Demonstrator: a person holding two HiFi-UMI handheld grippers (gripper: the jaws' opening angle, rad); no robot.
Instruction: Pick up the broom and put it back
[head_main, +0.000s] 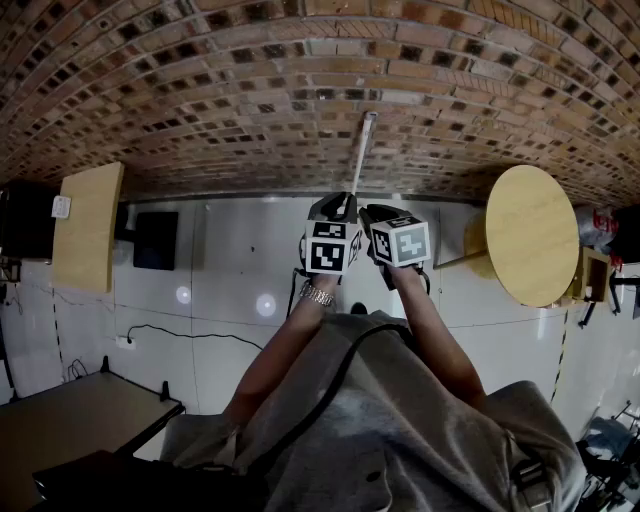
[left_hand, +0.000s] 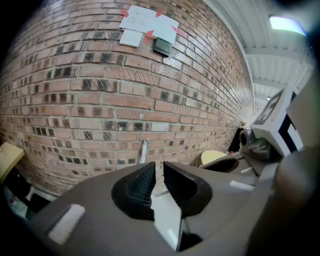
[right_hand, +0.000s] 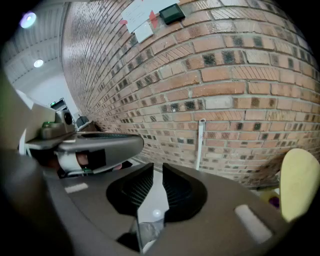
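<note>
Against the brick wall: one broom, two grippers before it.
In the head view the single broom (head_main: 362, 150) leans near-upright on the brick wall (head_main: 200, 90), handle end up. Its foot is hidden, probably behind the left gripper (head_main: 338, 206) and right gripper (head_main: 374, 213), which sit side by side. One round table (head_main: 530, 235) stands to the right. The left gripper view shows its jaws a thin slit apart and empty, with the handle beyond them. The right gripper view shows an equally narrow, empty gap.
</note>
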